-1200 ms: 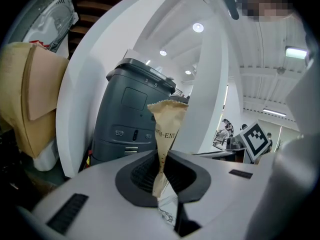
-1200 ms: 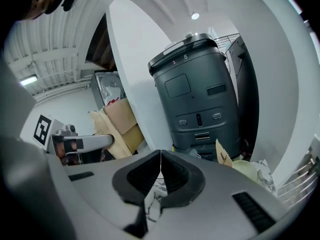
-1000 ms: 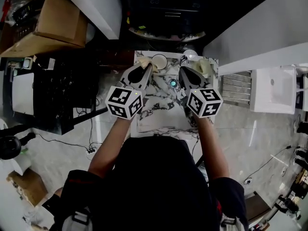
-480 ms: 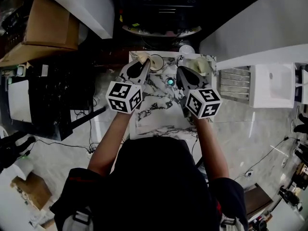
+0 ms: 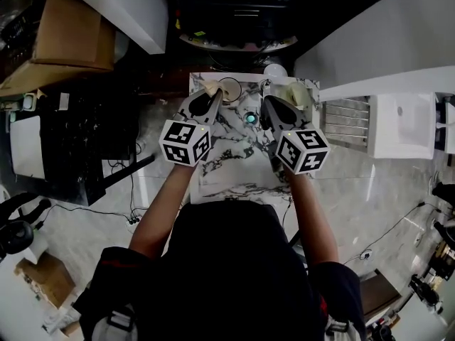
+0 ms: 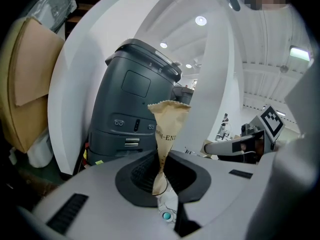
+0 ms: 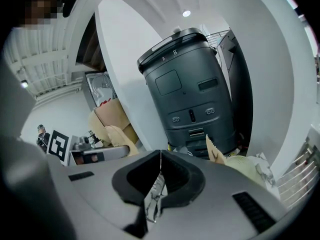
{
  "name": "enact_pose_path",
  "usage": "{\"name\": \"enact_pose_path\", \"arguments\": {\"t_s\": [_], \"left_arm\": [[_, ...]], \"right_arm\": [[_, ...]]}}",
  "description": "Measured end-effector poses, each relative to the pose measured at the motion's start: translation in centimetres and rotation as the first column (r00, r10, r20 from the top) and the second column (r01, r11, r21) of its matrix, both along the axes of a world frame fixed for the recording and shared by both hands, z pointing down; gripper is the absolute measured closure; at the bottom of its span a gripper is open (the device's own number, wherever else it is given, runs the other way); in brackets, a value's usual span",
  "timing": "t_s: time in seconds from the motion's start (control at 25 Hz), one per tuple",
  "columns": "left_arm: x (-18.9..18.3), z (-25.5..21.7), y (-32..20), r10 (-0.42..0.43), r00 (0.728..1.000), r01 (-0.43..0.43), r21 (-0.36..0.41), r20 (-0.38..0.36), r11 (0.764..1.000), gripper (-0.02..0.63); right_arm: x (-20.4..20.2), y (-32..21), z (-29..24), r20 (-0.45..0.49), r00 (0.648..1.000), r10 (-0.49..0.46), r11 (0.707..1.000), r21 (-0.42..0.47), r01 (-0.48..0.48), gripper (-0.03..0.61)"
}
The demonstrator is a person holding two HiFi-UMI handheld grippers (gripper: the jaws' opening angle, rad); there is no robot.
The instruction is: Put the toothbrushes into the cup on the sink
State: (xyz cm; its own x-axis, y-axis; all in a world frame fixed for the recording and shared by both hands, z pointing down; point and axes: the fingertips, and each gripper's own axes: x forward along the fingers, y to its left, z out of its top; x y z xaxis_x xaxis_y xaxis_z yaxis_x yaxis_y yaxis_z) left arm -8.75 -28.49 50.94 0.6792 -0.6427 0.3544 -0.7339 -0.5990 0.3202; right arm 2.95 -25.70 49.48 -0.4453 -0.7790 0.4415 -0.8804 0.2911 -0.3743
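Against a second ago, the left tongs (image 5: pixel 210 96) are sitting slightly closer to the cup (image 5: pixel 239 92), their marker cube having crept toward it; their grip is staying as narrow as it was; the right tongs (image 5: pixel 267 106) are keeping their place to the cup's right, just beyond the teal drain (image 5: pixel 250 118).

The left tongs are clamping a toothbrush packet (image 6: pixel 167 129) low on its length; the packet is standing upright from the pads; it is a tan paper sleeve, twisted thin at the pinch and widening to a zigzag-cut top, with dark print across its middle; the brush inside is not showing. In the head view the packet's top is hanging just left of the cup, by its rim; whether it is touching I cannot tell; the cup is standing at the far end of the marbled counter (image 5: pixel 227 169).

The right gripper view is showing the right tongs closed pad to pad on nothing, with marble veins through the slit below; it is also catching a second packet (image 7: pixel 214 154), which the head view is placing right of the cup, past the right tongs. The cup is showing plainly in the head view only; both gripper views are facing a dark grey machine (image 6: pixel 135 99) beyond the cup; the left gripper view is glimpsing the drain under its pads.
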Motion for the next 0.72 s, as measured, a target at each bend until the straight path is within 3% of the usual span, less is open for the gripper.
{"name": "enact_pose_path", "arguments": {"t_s": [0.72], "left_arm": [[0.0,2.3,1.0,0.000,0.999,0.002,-0.052,0.048,0.999,0.577]], "right_arm": [[0.6,0.3,0.3,0.020,1.000,0.017,1.000,-0.010,-0.016,0.543]]}}
